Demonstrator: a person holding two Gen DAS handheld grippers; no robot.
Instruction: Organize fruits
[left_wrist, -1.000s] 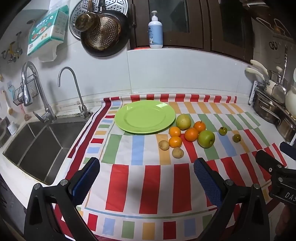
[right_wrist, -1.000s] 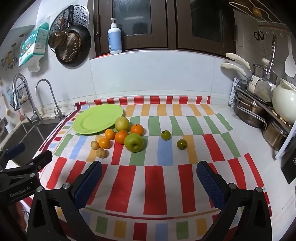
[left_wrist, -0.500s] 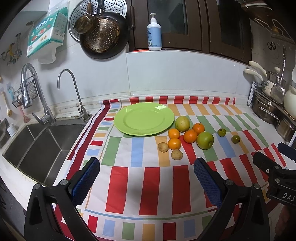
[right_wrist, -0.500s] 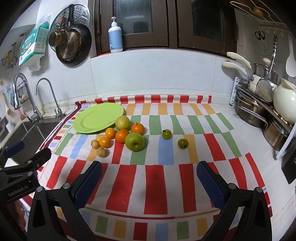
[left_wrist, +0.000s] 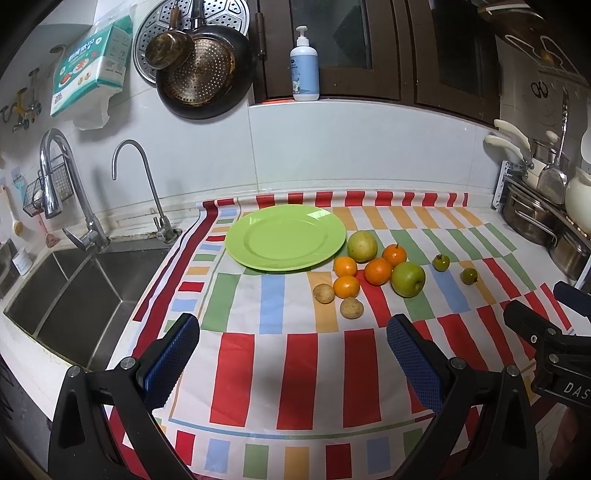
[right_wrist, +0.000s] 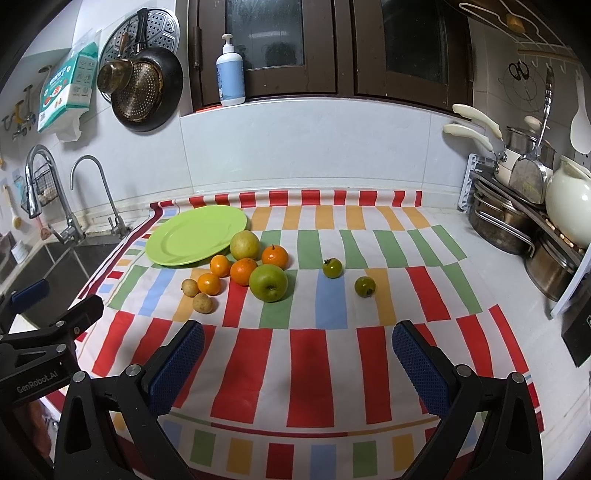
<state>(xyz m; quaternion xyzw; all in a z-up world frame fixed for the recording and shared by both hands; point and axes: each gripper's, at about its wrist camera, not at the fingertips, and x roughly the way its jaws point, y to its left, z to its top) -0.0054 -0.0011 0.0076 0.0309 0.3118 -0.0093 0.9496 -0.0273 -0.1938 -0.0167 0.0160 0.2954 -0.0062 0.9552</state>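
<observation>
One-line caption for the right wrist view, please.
Open right gripper hovers over striped cloth, facing an empty green plate with loose fruit beside it.

Fruit cluster (right_wrist: 243, 271) on cloth (right_wrist: 306, 354), right of plate (right_wrist: 177, 240); sink (left_wrist: 74, 295) far left.

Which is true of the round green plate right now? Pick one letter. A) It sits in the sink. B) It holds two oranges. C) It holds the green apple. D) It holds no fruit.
D: the round green plate lies bare on the striped cloth, while the green apple and the oranges sit beside it on the cloth.
</observation>
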